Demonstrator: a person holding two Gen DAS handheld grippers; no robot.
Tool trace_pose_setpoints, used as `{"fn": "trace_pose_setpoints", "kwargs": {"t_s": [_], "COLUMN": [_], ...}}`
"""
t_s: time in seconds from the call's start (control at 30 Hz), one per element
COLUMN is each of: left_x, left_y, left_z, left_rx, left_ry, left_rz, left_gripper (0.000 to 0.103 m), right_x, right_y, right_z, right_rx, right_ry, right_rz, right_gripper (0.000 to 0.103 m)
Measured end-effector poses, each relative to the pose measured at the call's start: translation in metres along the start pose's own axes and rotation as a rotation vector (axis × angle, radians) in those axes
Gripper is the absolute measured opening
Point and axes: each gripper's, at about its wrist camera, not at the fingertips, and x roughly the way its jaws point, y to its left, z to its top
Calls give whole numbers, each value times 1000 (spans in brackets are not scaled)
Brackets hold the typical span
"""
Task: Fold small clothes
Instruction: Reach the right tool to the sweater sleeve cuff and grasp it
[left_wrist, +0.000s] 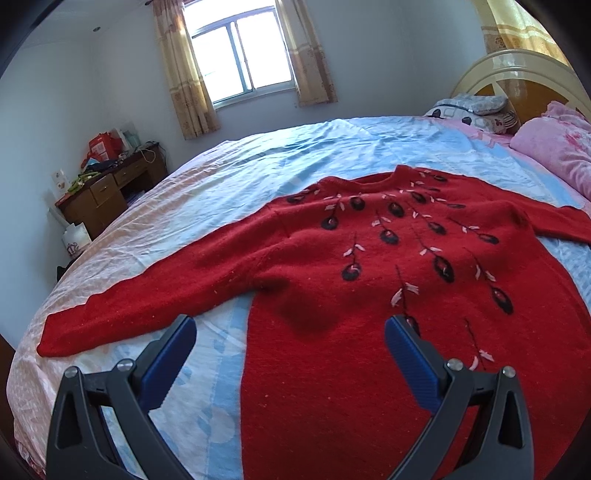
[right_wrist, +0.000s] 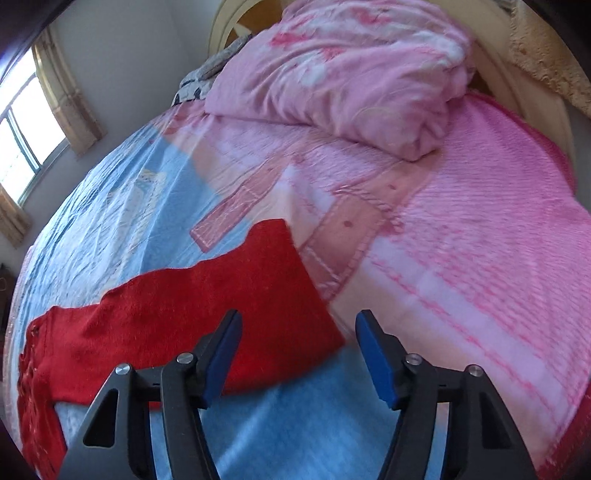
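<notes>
A red sweater (left_wrist: 369, 295) with dark embroidered flowers lies flat, front up, on the bed, both sleeves spread out. Its left sleeve (left_wrist: 147, 295) runs toward the bed's left edge. My left gripper (left_wrist: 290, 328) is open and empty, hovering over the sweater's lower left side near the armpit. In the right wrist view the other sleeve (right_wrist: 229, 295) lies across the blue sheet, its cuff end pointing up right. My right gripper (right_wrist: 297, 325) is open and empty just above that sleeve's cuff edge.
The bed has a blue and pink sheet (left_wrist: 240, 170). A folded pink quilt (right_wrist: 343, 74) and pillows (left_wrist: 469, 107) lie by the headboard (left_wrist: 517, 70). A pink blanket (right_wrist: 498, 240) covers the right side. A cluttered wooden desk (left_wrist: 110, 184) stands by the window wall.
</notes>
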Motion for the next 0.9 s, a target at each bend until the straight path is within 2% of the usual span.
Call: {"fn": "trace_pose_setpoints", "kwargs": {"t_s": [0.1,0.17,0.2,0.27,0.5,0.77,0.9], "left_x": [1,1,1,-1,-9,-6,-11], "left_y": [-1,1,2,6,23,43,46], "left_z": [-1,-2,-2,-3,-3,-4,2], "left_rx": [15,14,8,-2,-33,-72,-63], "left_ry": [2,6,8,8,-10,-3,-32], "left_rz": [6,1,-3,-8,-1,2,5], "left_gripper": [103,103,103,103,103,103,103], "right_x": [9,8,7,1,-34,-94,-123], "right_y": [4,10,10,15,44,112,151], "right_z": [5,6,6,6,13,28,31], "right_rx": [-12,-51,-57,-72,-134,-231,-272], "right_ry": [1,-8,-10,-29,-125,-233,-278], "right_rz": [-27,-26,-17,-17,-9,71,121], "right_gripper": [45,15,13,9,8,7,7]}}
